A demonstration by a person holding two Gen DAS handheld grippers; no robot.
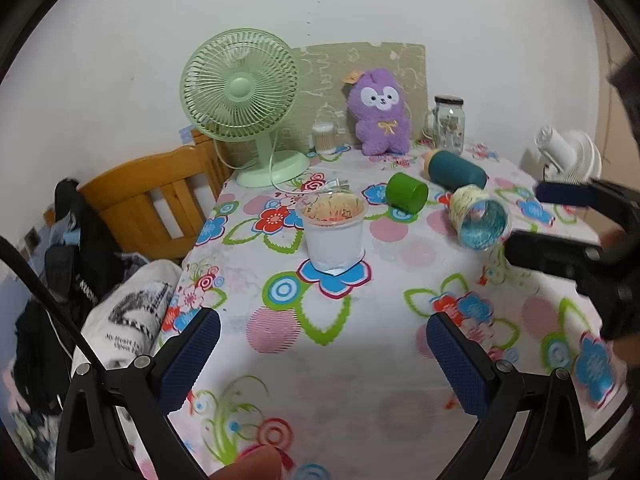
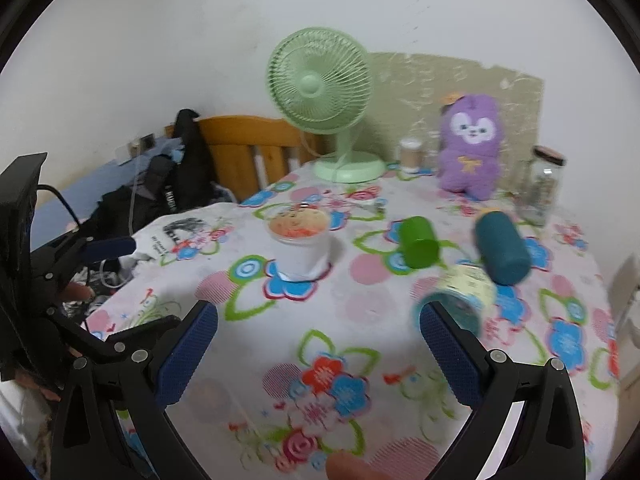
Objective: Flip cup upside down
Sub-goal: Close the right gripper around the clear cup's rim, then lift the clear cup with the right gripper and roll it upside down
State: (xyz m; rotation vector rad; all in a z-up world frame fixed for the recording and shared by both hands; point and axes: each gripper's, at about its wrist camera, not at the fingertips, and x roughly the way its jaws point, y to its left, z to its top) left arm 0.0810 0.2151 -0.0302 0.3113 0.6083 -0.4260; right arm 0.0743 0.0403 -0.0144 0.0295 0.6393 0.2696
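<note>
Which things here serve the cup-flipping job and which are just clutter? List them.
Job: white cup standing upright; left gripper and right gripper, both open.

Clutter: green cup, teal bottle, patterned cup, fan, purple plush, glass jar.

Flowered tablecloth point(image 1: 320, 344) covers the table. At the back, against the wall: pale green desk fan point(image 1: 240, 92), its plug and cord lying on the cloth; a small tub of cotton swabs point(image 1: 323, 138); purple plush toy point(image 1: 380, 114) sitting upright; a lidded glass jar point(image 1: 449, 122). Behind them leans a beige patterned board point(image 1: 360, 68). Off the table's left edge: wooden headboard point(image 1: 160, 196), with dark bags point(image 1: 76, 252) heaped beside it.
</note>
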